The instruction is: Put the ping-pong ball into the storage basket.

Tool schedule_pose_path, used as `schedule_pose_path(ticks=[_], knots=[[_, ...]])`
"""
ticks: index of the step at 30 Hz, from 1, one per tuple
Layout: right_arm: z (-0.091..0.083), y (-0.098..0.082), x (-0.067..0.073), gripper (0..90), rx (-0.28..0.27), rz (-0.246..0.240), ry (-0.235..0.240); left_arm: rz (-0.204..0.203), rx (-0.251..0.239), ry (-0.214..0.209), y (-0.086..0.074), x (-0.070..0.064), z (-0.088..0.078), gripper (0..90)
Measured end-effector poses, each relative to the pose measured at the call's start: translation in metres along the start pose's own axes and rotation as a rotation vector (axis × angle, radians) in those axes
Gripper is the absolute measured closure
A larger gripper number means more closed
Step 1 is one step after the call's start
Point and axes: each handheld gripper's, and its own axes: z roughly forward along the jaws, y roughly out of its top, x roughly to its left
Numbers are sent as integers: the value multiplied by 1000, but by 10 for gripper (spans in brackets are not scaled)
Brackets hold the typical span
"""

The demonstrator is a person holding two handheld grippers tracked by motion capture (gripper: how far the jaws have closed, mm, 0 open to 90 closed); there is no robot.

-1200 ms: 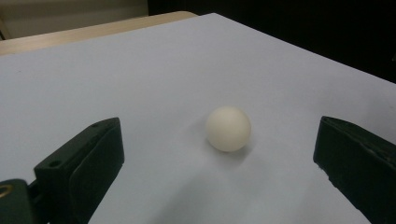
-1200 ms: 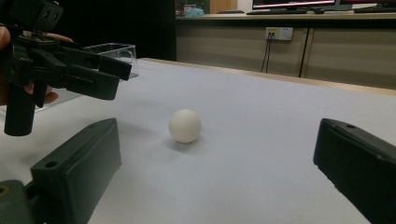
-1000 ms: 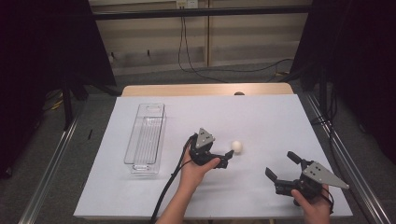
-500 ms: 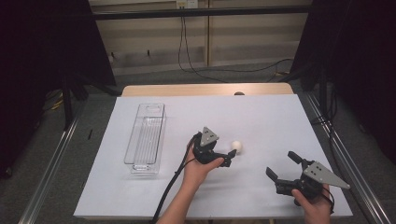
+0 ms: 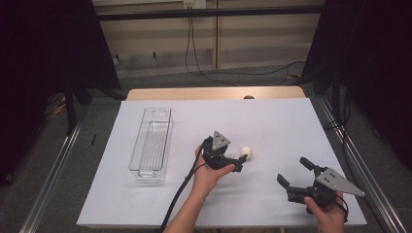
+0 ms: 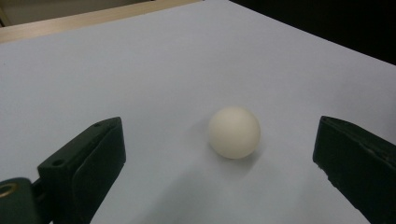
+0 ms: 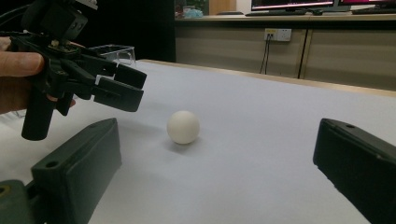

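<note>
- High view: the white ball [image 5: 247, 151] lies loose on the white-covered worktop [image 5: 272, 121], a little right of the middle. The left tongs [image 5: 239, 163] sit just beside it on its near-left side, jaws spread, pointing toward the ball without touching it. The right tongs [image 5: 294, 171] rest low near the front right corner, well apart from the ball, jaws spread and holding nothing. A clear plastic tray [image 5: 151, 142] stands at the left of the worktop with nothing in it that I can make out. Judging by this, no pickup has been made; the reach is the step in hand.
- Left gripper view: the ball [image 6: 234, 132] rests on the sheet ahead of the two black jaws, roughly between their lines but nearer the right one. A gap of bare sheet shows on both sides, so the jaws are parted wide and not yet around it. They would have to move forward before pressing in.
- Right gripper view: this tool's own jaws are spread wide at the bottom corners, with nothing between them. Farther off, the ball [image 7: 183, 126] sits on the sheet with the left tongs [image 7: 122, 87] just up and to its side, open and clear of it. The tray [image 7: 112, 51] shows behind them. What is left, in my judgement: closing on the ball, lifting it, and probably carrying it to the tray.
</note>
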Motion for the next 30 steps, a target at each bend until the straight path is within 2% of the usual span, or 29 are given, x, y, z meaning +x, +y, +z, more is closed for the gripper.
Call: schedule_pose_path(ticks=[3, 8, 9, 16, 20, 23, 25, 26, 30], knots=[[1, 0, 0, 6, 1, 0, -2, 10, 4, -8, -1, -1, 3, 34], [0, 0, 0, 7, -1, -1, -7, -3, 16, -5, -3, -2, 7, 35], [0, 0, 0, 7, -1, -2, -8, 8, 24, -2, -3, -1, 7, 35], [0, 0, 0, 7, 1, -5, -7, 5, 16, -2, -4, -1, 11, 37], [0, 0, 0, 7, 0, -3, -9, 8, 31, 2, -4, 0, 12, 39], [0, 0, 1, 7, 1, -7, -3, 12, 28, 1, -4, 0, 13, 44], [0, 0, 1, 7, 1, -6, -4, -4, 12, -4, -4, 0, 15, 46], [0, 0, 1, 7, 1, -2, -4, 8, 26, 3, -4, 0, 14, 46], [0, 0, 0, 7, -1, -2, -8, 14, 26, 0, -3, -1, 16, 47]])
